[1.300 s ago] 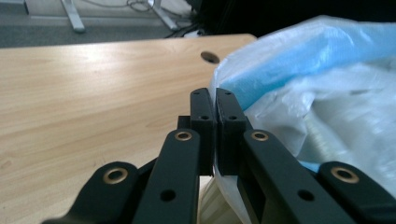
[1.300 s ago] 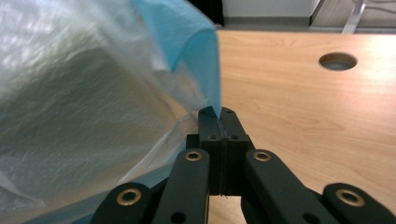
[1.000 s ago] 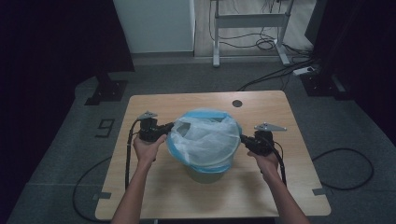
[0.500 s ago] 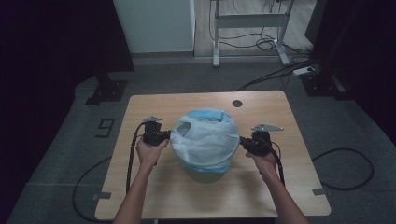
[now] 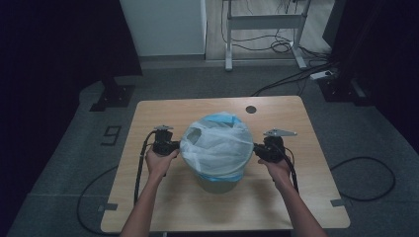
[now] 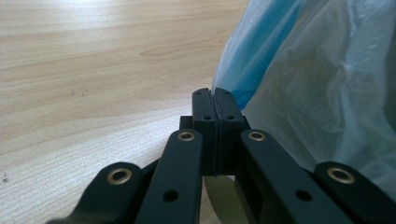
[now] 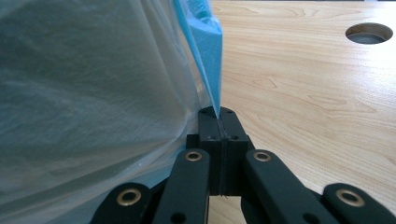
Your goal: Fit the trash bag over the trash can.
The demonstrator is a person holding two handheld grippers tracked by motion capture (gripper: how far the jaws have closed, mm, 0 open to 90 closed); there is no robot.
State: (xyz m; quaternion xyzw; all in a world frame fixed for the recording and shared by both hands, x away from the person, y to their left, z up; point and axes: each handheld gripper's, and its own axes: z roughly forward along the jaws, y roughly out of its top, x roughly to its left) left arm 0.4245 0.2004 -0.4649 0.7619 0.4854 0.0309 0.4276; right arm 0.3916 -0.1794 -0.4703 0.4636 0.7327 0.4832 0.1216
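Note:
A pale blue see-through plastic bag [image 5: 217, 143] is stretched over a grey bin [image 5: 220, 183] at the middle of the wooden table [image 5: 163, 113]. My left gripper [image 5: 174, 145] sits at the bag's left side, shut on its edge. In the left gripper view the black jaws [image 6: 215, 93] meet with the bag's film [image 6: 327, 84] pinched at their tips. My right gripper [image 5: 258, 150] is at the bag's right side. In the right gripper view its jaws [image 7: 218, 112] are shut on a blue fold of the bag [image 7: 93, 84]. The bin's inside is hidden by the film.
A round cable hole [image 5: 251, 109] lies in the tabletop behind the bin. Cables trail from both grippers over the table's front. Bare wood lies on every side of the bin. A desk frame [image 5: 262, 29] and floor cables stand beyond the table.

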